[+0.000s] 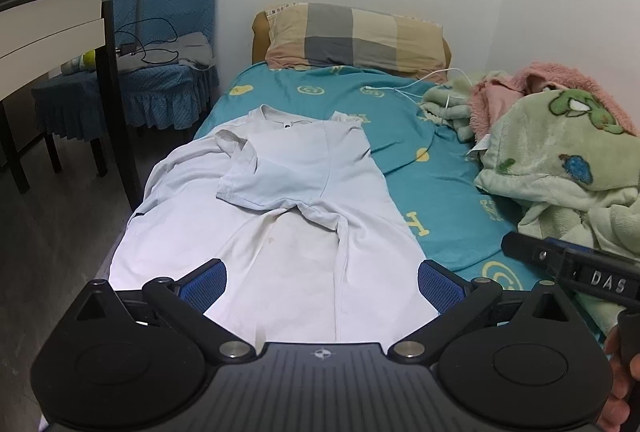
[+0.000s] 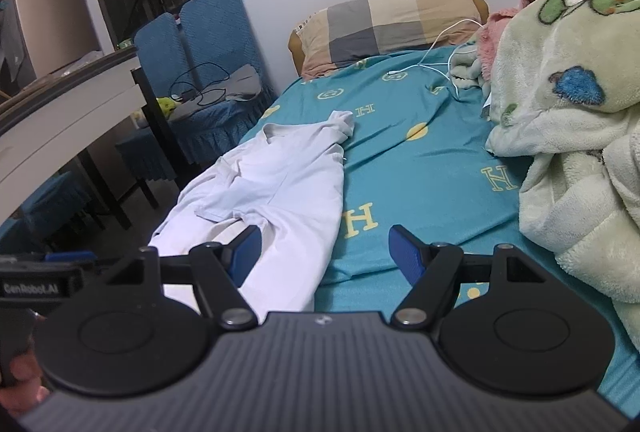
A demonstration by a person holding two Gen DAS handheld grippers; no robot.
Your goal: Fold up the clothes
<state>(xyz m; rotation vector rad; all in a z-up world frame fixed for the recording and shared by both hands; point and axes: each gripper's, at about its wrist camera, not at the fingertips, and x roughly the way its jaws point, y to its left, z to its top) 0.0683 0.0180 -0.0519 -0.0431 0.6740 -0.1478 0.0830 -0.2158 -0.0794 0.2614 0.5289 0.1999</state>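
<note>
1. The left gripper [image 1: 322, 282] stands wide apart over the near hem of the white T-shirt [image 1: 280, 216], with nothing between its 2 blue pads [image 1: 204, 284].
2. The right gripper [image 2: 324, 252] is also spread wide and empty, above the teal bedsheet [image 2: 420, 168] just right of the shirt.
3. The T-shirt lies along the left side of the bed, collar far, 1 sleeve folded across its chest.
4. A checked pillow [image 1: 356, 36] sits at the far end; a green blanket [image 1: 560, 160] is heaped on the right.
</note>
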